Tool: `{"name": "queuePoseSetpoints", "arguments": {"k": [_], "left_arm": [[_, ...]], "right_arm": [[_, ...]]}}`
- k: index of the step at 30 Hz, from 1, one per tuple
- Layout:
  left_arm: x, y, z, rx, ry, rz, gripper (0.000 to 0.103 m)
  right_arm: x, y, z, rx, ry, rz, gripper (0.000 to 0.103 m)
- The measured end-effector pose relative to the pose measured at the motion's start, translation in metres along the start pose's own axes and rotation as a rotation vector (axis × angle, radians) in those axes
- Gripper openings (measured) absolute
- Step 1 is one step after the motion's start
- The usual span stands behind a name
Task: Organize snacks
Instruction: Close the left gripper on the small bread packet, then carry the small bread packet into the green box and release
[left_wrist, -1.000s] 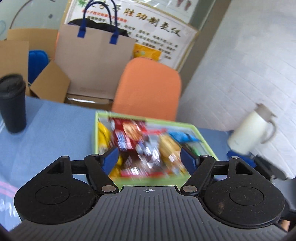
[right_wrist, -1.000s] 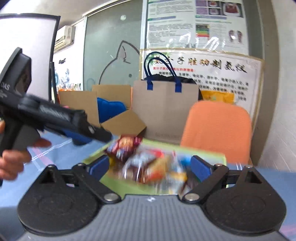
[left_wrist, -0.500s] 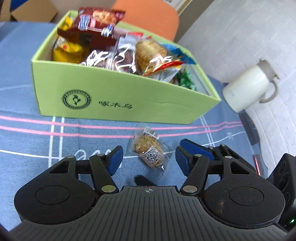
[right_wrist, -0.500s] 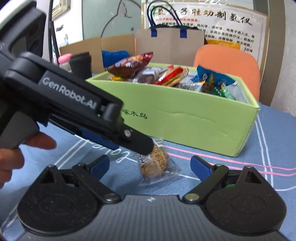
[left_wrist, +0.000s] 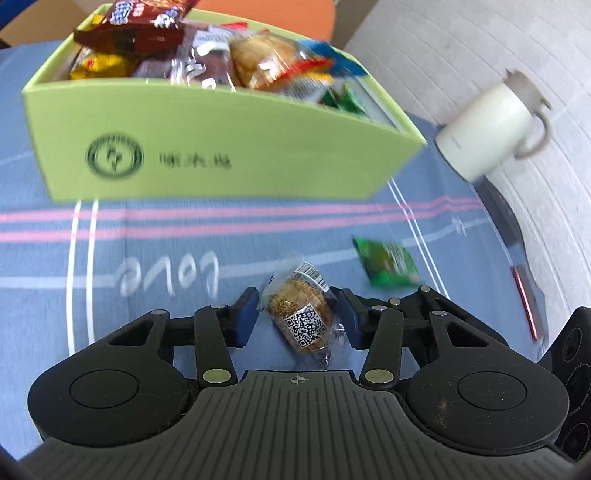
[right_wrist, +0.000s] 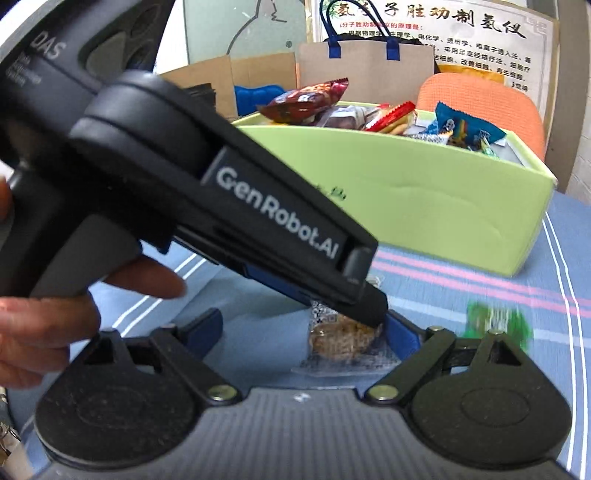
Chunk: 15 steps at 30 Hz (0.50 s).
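Note:
A brown crispy snack (left_wrist: 303, 314) in a clear wrapper with a QR label lies on the blue tablecloth in front of the green snack box (left_wrist: 221, 147). My left gripper (left_wrist: 297, 317) is down over the snack with a blue pad on each side. Its jaws are closing, the pads at the wrapper's edges. In the right wrist view the same snack (right_wrist: 343, 336) lies between the wide-open fingers of my right gripper (right_wrist: 304, 332), partly hidden by the left tool's black finger (right_wrist: 365, 306). A small green packet (left_wrist: 388, 266) lies to the right.
The box (right_wrist: 424, 206) is heaped with several wrapped snacks. A white lidded jug (left_wrist: 487, 129) stands at the table's right edge by the tiled wall. A hand (right_wrist: 48, 321) holds the left tool. Behind the table are an orange chair (right_wrist: 480, 96) and a paper bag (right_wrist: 365, 62).
Both grippers have dropped from looking at the box down to the tablecloth. The left jaws have narrowed around the brown snack. The green packet has come into view.

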<state>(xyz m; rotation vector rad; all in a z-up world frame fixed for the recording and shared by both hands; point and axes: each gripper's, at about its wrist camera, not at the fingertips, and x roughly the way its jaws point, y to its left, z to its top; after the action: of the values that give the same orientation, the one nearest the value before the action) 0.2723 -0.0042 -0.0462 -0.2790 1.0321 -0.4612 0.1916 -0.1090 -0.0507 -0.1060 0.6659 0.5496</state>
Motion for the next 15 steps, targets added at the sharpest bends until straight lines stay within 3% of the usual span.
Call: {"name": "queuePoseSetpoints", "arguments": {"k": [4, 9, 13, 15], "left_arm": [[-0.007, -0.014, -0.021, 0.053, -0.015, 0.036, 0.031], [-0.007, -0.021, -0.023, 0.058, -0.019, 0.051, 0.032], [-0.009, -0.018, -0.026, 0.053, -0.024, 0.049, 0.032], [-0.007, -0.020, -0.026, 0.053, -0.028, 0.054, 0.031]], "right_arm": [[-0.015, 0.011, -0.011, -0.026, -0.015, -0.057, 0.092], [-0.016, 0.005, -0.010, -0.006, 0.013, -0.108, 0.090], [-0.017, 0.010, -0.017, -0.014, 0.010, -0.100, 0.076], [-0.022, 0.012, -0.017, -0.014, -0.001, -0.115, 0.057]]}}
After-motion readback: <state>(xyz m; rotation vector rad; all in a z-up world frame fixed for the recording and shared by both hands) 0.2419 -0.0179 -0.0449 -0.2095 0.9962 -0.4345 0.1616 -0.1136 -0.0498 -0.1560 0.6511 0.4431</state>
